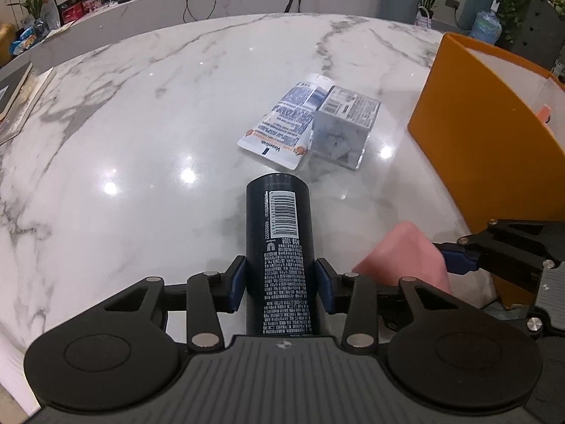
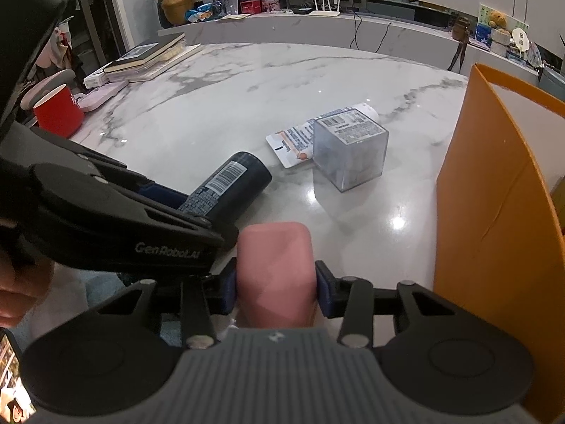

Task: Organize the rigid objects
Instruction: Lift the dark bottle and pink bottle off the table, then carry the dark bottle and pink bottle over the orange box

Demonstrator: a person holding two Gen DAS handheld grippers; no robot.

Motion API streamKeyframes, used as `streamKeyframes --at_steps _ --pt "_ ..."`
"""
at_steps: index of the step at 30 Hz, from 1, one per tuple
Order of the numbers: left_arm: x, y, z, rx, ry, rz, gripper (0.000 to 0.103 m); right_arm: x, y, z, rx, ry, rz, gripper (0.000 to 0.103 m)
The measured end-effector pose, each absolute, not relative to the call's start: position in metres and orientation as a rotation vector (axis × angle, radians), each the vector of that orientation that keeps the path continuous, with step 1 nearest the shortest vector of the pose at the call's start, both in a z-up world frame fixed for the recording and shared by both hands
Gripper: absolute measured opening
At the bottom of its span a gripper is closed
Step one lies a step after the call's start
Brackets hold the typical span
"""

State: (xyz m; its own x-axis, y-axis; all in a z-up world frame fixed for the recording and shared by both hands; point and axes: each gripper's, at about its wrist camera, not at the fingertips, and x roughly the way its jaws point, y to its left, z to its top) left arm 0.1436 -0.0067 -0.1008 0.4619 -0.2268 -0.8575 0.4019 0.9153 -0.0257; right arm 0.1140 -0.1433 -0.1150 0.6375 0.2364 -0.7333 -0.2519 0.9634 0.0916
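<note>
A: What did I have on the left?

B: My left gripper (image 1: 280, 284) clamped the dark can (image 1: 279, 247) over the marble table (image 1: 141, 123); my right gripper (image 2: 275, 289) squeezed the pink block (image 2: 275, 265); the clear cube (image 2: 349, 148) and flat tube (image 1: 279, 123) lay touching, near the orange box (image 2: 494, 212).

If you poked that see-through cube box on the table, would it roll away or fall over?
Probably neither. The clear cube box sits on a flat face with square sides, so it should slide on the shiny marble table rather than roll. It looks like hard plastic, likely stiff and a bit slippery. It lies against the white tube, so a push might nudge that too.
</note>
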Motion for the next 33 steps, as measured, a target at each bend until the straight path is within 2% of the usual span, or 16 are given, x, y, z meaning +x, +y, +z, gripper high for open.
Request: streamKeyframes --at_steps 9,22,33 --pt "0.133 -0.004 -0.079 0.146 1.003 -0.420 0.046 0.104 -0.139 -0.100 -0.070 0.775 0.287 0.042" --pt "0.119 -0.012 -0.020 0.143 0.920 -0.454 0.046 0.084 -0.156 -0.047 -0.052 0.680 0.278 0.042" --pt "0.105 -0.054 0.033 0.114 0.853 -0.541 0.046 0.075 -0.226 0.010 0.046 0.648 0.218 0.042"
